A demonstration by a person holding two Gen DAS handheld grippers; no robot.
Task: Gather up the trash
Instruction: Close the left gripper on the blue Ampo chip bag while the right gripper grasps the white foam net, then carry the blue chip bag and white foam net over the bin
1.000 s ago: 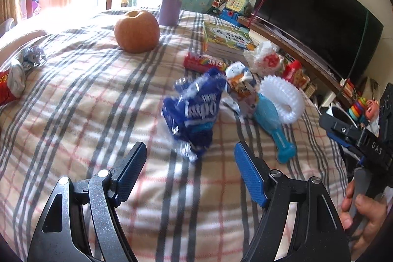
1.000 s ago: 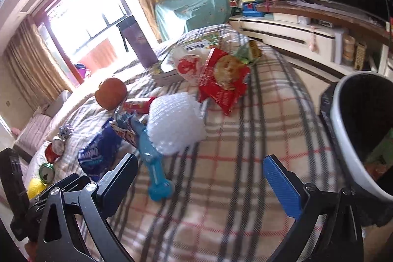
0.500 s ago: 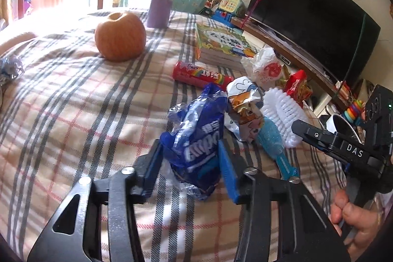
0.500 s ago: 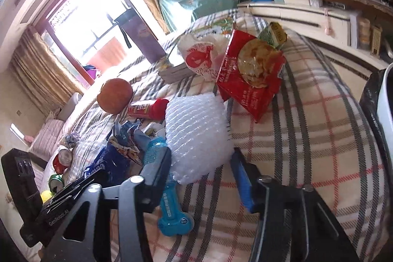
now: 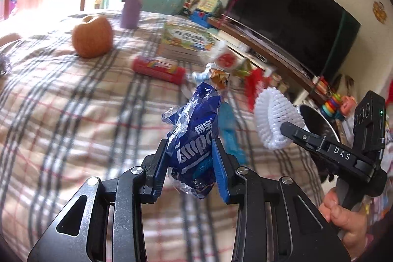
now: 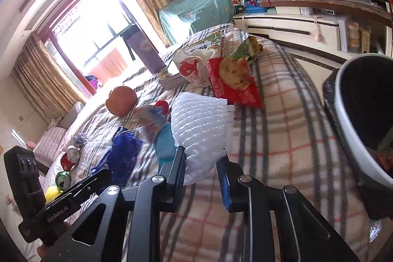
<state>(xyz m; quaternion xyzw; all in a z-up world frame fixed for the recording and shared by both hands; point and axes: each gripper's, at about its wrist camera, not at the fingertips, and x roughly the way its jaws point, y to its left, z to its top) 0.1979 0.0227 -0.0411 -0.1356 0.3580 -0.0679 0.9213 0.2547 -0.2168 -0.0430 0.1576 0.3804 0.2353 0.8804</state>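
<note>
Both claws now pinch trash, closing since a second ago: left claw [image 5: 190, 167] grips blue wrapper [image 5: 194, 139]; right claw [image 6: 202, 174] grips foam net [image 6: 200, 129], bin [image 6: 343, 114] at three o'clock.

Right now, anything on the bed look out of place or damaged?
Mostly litter: a torn red snack bag and a crumpled white bag lie beside the books. An apple and purple flask sit directly on the plaid bedcover. Both grippers are closing, left on a blue wrapper, right on white foam netting.
</note>
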